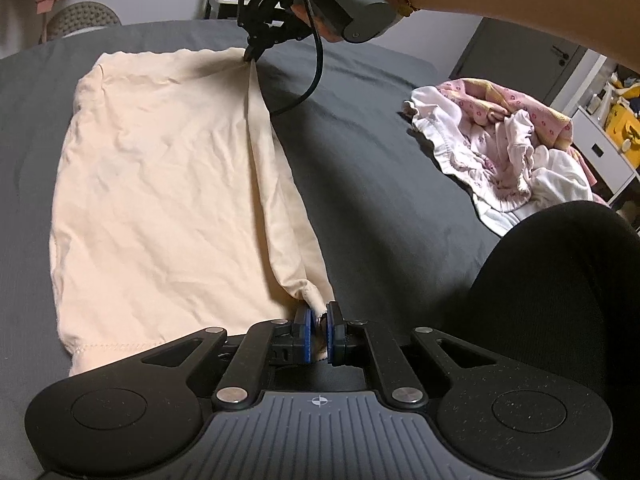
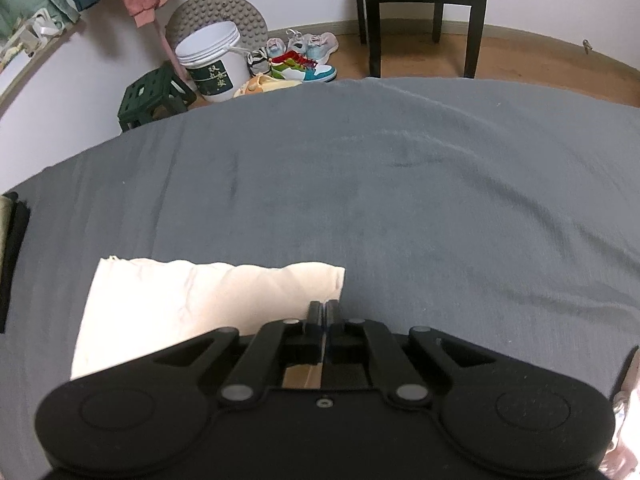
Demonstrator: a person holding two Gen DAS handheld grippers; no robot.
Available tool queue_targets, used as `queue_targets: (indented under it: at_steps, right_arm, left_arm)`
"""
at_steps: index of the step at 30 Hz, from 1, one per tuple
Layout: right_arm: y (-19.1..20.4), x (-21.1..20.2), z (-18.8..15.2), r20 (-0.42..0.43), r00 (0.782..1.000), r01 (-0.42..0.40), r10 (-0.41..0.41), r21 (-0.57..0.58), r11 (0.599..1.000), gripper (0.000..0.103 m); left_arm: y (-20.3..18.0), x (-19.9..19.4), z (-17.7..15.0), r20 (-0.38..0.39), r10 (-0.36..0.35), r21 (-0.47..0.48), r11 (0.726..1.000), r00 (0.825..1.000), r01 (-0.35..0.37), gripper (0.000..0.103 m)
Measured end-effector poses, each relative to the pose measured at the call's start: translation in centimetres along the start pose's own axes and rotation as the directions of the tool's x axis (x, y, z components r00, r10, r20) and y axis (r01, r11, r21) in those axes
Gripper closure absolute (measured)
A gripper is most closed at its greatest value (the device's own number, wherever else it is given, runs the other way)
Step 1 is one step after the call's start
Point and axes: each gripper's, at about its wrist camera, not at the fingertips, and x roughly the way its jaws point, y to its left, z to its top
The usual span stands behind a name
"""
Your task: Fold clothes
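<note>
We see a wrinkled cream garment (image 1: 160, 184) spread flat on the grey bed sheet (image 1: 380, 184). Our left gripper (image 1: 319, 320) pinches its near cuff; the right gripper (image 1: 251, 56) clamps the far corner, pulling a taut fold. Farther right lies a rumpled pink floral pile (image 1: 504, 140).

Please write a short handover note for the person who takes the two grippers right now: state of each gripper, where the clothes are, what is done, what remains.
Left gripper: shut on the near cuff of the cream shirt.
Right gripper: shut on the shirt's far edge.
Shirt lies flat on the grey bed sheet, its right strip pulled taut between both grippers.
Done: shirt spread. Left: lay the strip inward, finish folding, then the pink clothes pile.
</note>
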Motion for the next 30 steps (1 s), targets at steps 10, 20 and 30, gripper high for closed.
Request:
queue_targets:
  at_steps: [10,20,30]
  right_arm:
    - [-1.5,-1.5,0.4,0.026,0.998,-0.060,0.059,0.044,0.997,0.043]
    - [-4.0,-6.9,-0.1,0.143,0.989,0.043,-0.030,-0.086,0.995,0.043]
    - [-7.0,-10.3,-1.4,0.141,0.990,0.039,-0.029,-0.064,0.997,0.043]
  left_arm:
    - [0.9,0.3,-0.2,0.030,-0.080,-0.071,0.994,0.996,0.082,0.098]
    - [4.0,-4.6,0.0,0.188,-0.285,-0.169,0.933,0.940,0.317,0.084]
    - [7.8,-7.1,0.0,0.271,-0.028,-0.228,0.969,0.962,0.093,0.028]
